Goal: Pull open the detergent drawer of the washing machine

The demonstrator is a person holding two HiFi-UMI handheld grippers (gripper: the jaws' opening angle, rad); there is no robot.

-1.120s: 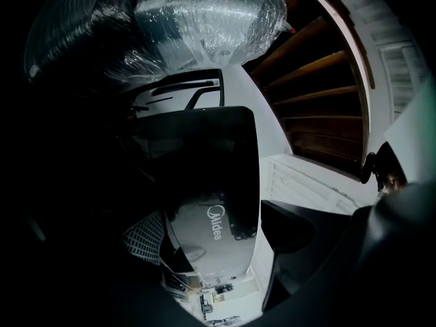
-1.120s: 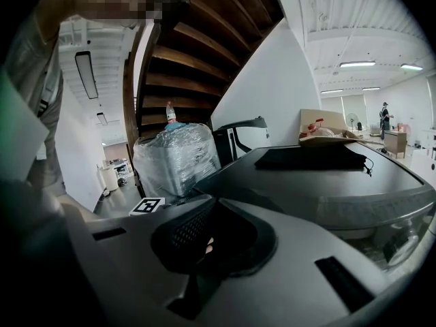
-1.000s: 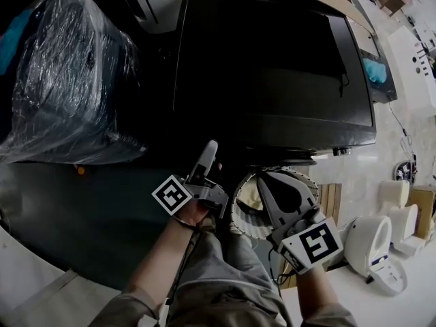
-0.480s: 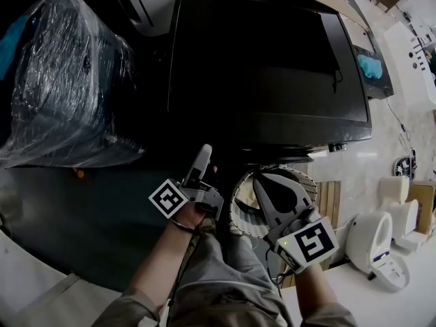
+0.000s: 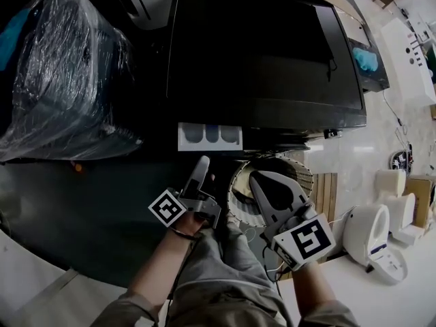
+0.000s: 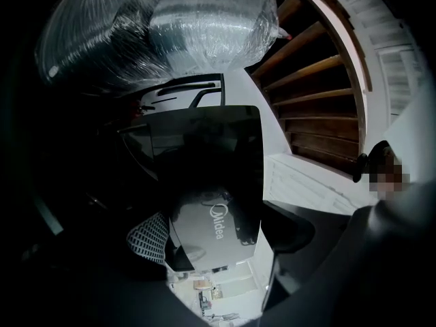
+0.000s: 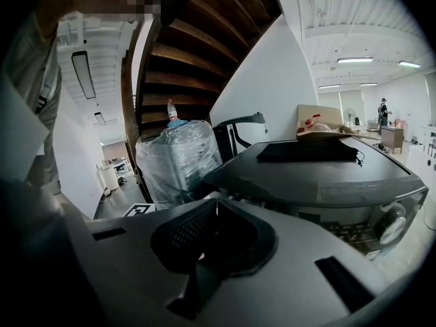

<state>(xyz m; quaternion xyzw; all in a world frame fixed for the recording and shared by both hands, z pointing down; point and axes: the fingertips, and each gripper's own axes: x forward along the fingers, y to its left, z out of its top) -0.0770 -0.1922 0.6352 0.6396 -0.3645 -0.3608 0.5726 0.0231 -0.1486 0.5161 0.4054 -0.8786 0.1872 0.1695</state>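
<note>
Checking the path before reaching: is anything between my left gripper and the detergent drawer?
Nothing visible. The drawer juts out of the washer's front, and the left gripper sits just short of it, with only a bare gap between them.

On my feed a large bundle wrapped in clear plastic film (image 5: 65, 67) stands at the left of the dark floor (image 5: 88, 210), with a small orange spot (image 5: 76, 167) on the floor just beside its near edge. Towards the right edge the floor turns pale and glossy, and there a white moulded fixture (image 5: 371, 240) sits near a smaller cream block (image 5: 395, 195), with a slatted wooden panel (image 5: 332, 197) close by. A teal cloth (image 5: 365, 58) lies further back on the right. In the right gripper view I see a dark wooden staircase (image 7: 197, 46) rising overhead, a cardboard box (image 7: 325, 131), ceiling strip lights (image 7: 361, 60) and a distant standing person (image 7: 383, 112)
</note>
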